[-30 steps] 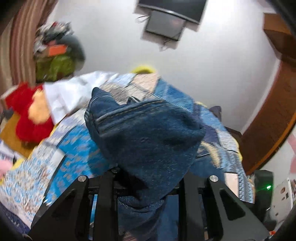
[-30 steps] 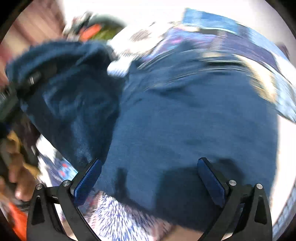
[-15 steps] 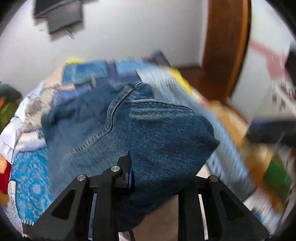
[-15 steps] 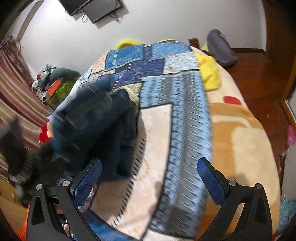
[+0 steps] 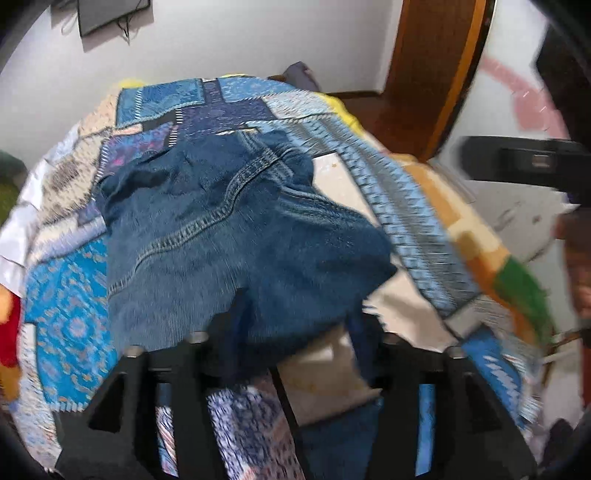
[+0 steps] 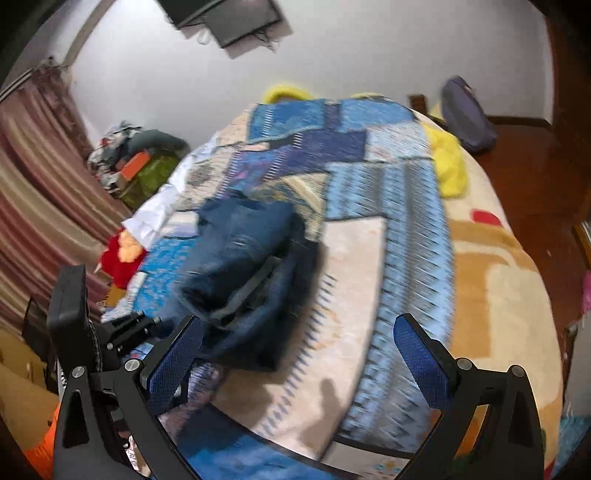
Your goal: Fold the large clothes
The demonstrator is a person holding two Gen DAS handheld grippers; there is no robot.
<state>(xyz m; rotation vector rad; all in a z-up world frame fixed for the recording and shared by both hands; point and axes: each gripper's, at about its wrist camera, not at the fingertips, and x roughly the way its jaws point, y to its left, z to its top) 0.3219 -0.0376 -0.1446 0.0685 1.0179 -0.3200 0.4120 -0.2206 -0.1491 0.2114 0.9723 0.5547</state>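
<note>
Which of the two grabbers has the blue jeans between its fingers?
The left gripper: its opening jaws straddle the dark blue denim jeans. The right gripper is open with only bedspread between.

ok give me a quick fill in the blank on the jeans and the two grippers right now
1. The garment lying on the patchwork bedspread is a pair of blue ____.
2. The right gripper has ____ between its fingers.
3. The left gripper is opening, with an edge of the ____ between its fingers.
4. The screen is mounted on the ____.

Missing words: jeans; nothing; jeans; wall
</note>
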